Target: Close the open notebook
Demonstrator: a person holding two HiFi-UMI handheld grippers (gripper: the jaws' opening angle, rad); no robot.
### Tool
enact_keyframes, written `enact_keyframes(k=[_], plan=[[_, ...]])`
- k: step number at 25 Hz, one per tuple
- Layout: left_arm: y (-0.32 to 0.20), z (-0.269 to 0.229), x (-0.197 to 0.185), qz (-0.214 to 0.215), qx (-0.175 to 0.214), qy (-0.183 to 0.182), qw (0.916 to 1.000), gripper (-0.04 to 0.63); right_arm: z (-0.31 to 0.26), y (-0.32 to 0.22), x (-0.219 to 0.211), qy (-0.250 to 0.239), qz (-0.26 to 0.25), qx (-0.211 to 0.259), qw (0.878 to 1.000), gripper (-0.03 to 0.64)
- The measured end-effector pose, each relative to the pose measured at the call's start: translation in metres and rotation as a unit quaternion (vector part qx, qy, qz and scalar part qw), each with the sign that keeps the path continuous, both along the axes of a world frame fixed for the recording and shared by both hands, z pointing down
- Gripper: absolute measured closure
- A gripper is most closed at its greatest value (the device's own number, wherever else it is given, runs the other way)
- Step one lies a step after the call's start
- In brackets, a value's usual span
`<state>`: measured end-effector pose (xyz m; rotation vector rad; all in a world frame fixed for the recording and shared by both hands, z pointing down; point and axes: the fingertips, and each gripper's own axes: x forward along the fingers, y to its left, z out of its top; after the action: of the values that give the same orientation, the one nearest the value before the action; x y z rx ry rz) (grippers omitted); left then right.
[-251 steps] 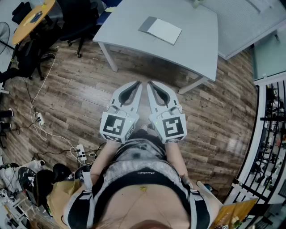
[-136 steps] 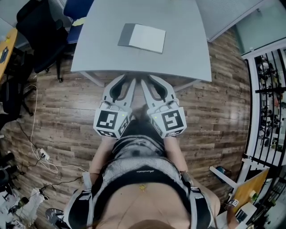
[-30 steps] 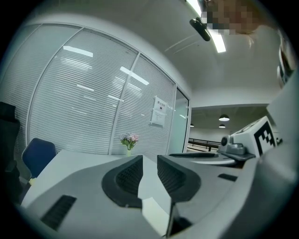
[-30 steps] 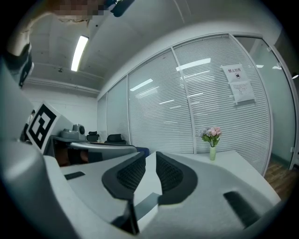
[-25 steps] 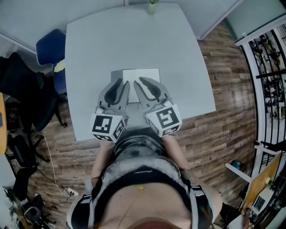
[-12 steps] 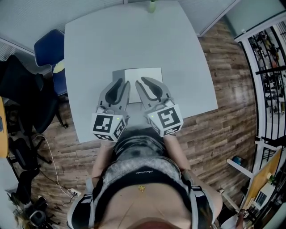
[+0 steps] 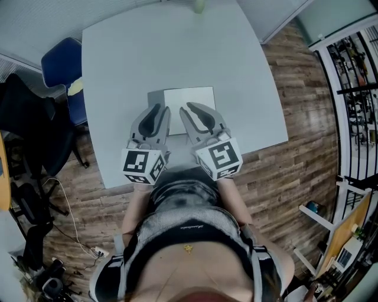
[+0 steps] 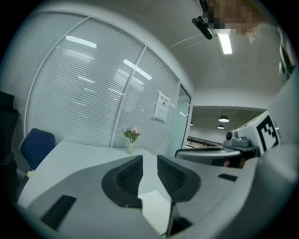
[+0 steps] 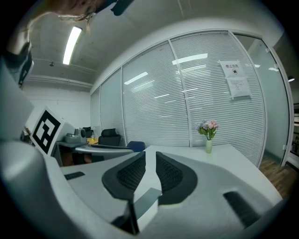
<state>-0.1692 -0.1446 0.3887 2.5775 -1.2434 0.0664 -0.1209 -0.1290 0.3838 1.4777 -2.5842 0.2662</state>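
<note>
The notebook (image 7: 188, 101) lies on the grey table (image 7: 177, 53), a white page facing up and a grey cover strip along its left side. Both grippers hover side by side over its near edge. My left gripper (image 7: 160, 110) points at the grey left part, and the white page (image 8: 156, 205) shows below its jaws. My right gripper (image 7: 188, 108) is over the white page, and the grey cover (image 9: 147, 200) shows between its jaws. Each pair of jaws stands a little apart with nothing between them.
A small vase of flowers (image 7: 199, 6) stands at the table's far edge and also shows as the vase (image 8: 131, 140) and vase (image 9: 208, 135) in the gripper views. A blue chair (image 7: 59, 65) is at the table's left. Wooden floor surrounds the table.
The person has walked from the open floor up to the table's front edge. Over the last second the grippers have stayed nearly where they were above the notebook.
</note>
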Motion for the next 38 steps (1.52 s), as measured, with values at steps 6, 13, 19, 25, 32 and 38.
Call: enact_keyframes(k=[6,13,19,25,32,38], plan=[[-0.004,0.017,-0.007,-0.011,-0.014,0.005,0.9998,0.526,0.009,-0.002,0.000,0.004,0.000,-0.011,1.000,0.548],[-0.009,0.035,-0.014,-0.017,-0.028,-0.001,0.9995,0.526,0.017,-0.003,0.000,0.010,0.003,-0.023,1.000,0.548],[-0.014,0.057,-0.016,-0.017,-0.047,-0.008,0.9987,0.526,0.025,-0.005,0.004,0.015,0.009,-0.030,0.999,0.548],[-0.017,0.078,-0.022,-0.013,-0.065,-0.017,0.9976,0.526,0.031,-0.007,0.002,0.023,0.014,-0.038,0.999,0.548],[-0.018,0.101,-0.028,-0.006,-0.090,-0.026,0.9956,0.526,0.039,-0.006,0.000,0.030,0.019,-0.049,0.998,0.548],[-0.021,0.126,-0.038,0.000,-0.111,-0.046,0.9928,0.526,0.043,-0.005,-0.004,0.036,0.030,-0.056,0.997,0.548]])
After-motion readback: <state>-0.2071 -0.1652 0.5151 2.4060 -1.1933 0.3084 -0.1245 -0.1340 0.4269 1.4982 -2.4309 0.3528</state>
